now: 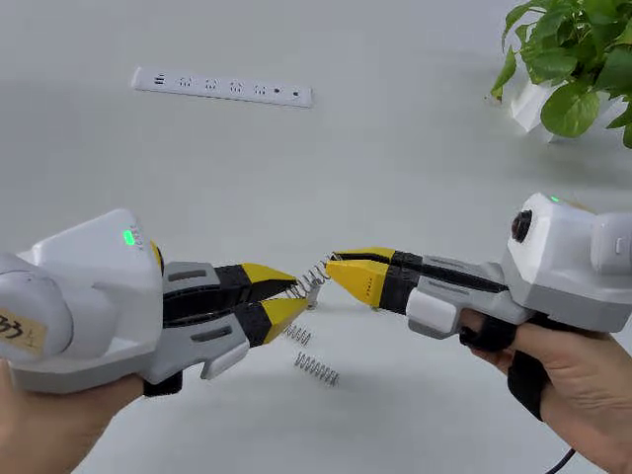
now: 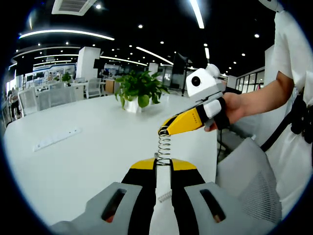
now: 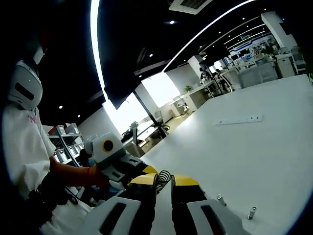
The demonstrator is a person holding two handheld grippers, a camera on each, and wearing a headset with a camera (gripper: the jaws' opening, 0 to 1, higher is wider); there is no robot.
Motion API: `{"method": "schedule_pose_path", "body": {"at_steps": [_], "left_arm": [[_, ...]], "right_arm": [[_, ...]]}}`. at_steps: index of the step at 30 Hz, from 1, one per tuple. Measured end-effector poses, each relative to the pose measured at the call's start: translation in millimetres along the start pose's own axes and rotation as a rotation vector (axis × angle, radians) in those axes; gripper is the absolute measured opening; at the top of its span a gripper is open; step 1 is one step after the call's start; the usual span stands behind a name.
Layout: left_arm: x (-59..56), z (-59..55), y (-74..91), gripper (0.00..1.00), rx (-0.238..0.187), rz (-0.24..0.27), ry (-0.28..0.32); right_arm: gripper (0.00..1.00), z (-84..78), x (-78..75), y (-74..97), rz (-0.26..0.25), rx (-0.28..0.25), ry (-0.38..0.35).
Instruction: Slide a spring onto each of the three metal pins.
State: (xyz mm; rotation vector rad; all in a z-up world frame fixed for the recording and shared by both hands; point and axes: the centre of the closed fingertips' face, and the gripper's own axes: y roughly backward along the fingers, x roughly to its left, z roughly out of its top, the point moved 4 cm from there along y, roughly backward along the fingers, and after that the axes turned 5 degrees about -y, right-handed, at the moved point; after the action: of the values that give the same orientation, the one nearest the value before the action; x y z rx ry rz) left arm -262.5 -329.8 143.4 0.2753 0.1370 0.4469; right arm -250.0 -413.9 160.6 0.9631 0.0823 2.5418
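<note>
A short coil spring [image 1: 313, 280] spans the gap between the two gripper tips above the white table. My right gripper [image 1: 334, 269] comes in from the right and is shut on the spring's far end [image 3: 163, 177]. My left gripper [image 1: 288, 296] is shut on a thin metal pin at the spring's near end [image 2: 164, 144]; the pin is mostly hidden by the coils and the jaws. Two loose springs [image 1: 298, 335] [image 1: 316, 368] lie on the table just below the tips. Two upright metal pins [image 3: 221, 199] [image 3: 252, 212] stand on the table in the right gripper view.
A white power strip [image 1: 222, 87] lies at the back of the table [image 1: 395, 178]. A potted green plant [image 1: 573, 59] stands at the back right corner. A person's hands hold both gripper handles at the near edge.
</note>
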Motion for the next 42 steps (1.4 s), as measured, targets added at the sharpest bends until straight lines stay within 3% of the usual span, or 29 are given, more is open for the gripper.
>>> {"method": "schedule_pose_path", "body": {"at_steps": [10, 21, 42], "left_arm": [[-1.3, -1.2, -0.3, 0.07, 0.006, -0.012, 0.005], [-1.3, -3.3, -0.8, 0.07, 0.016, -0.023, 0.011], [-5.7, -9.1, -3.4, 0.07, 0.036, -0.05, -0.001]], "right_arm": [[0.07, -0.4, 6.8, -1.2, 0.001, 0.016, 0.042], [0.07, -0.4, 3.7, 0.4, 0.008, 0.057, 0.103], [0.07, -1.5, 25.6, -8.9, 0.024, 0.171, 0.269]]}}
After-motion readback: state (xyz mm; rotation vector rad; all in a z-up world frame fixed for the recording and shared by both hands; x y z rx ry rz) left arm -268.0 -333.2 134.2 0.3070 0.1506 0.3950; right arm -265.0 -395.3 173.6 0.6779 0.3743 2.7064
